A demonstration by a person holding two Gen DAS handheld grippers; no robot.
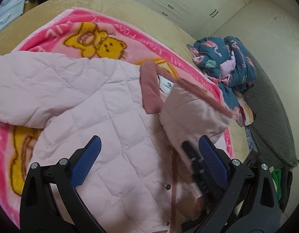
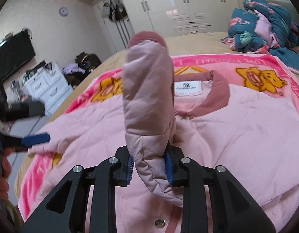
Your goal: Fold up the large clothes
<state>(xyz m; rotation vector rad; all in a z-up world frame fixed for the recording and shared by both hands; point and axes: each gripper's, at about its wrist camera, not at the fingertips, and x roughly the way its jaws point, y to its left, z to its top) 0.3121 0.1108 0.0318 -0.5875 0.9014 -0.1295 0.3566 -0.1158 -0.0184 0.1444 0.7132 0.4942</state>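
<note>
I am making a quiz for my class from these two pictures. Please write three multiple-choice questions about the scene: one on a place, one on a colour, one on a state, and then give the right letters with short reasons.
1. Where does the jacket lie?
A. on the floor
B. on a pink blanket on the bed
C. in a drawer

2. What colour is the collar?
A. dusty rose, darker than the body
B. green
C. white

3. What is the right gripper doing?
A. hanging open over the bed
B. shut on the blanket
C. shut on the sleeve

Answers:
1 B: the blanket with yellow bears shows all round the jacket.
2 A: the ribbed band round the neck is a deeper pink than the pale quilting.
3 C: the blue pads press both sides of the lifted sleeve, while the left gripper is open above the jacket.
</note>
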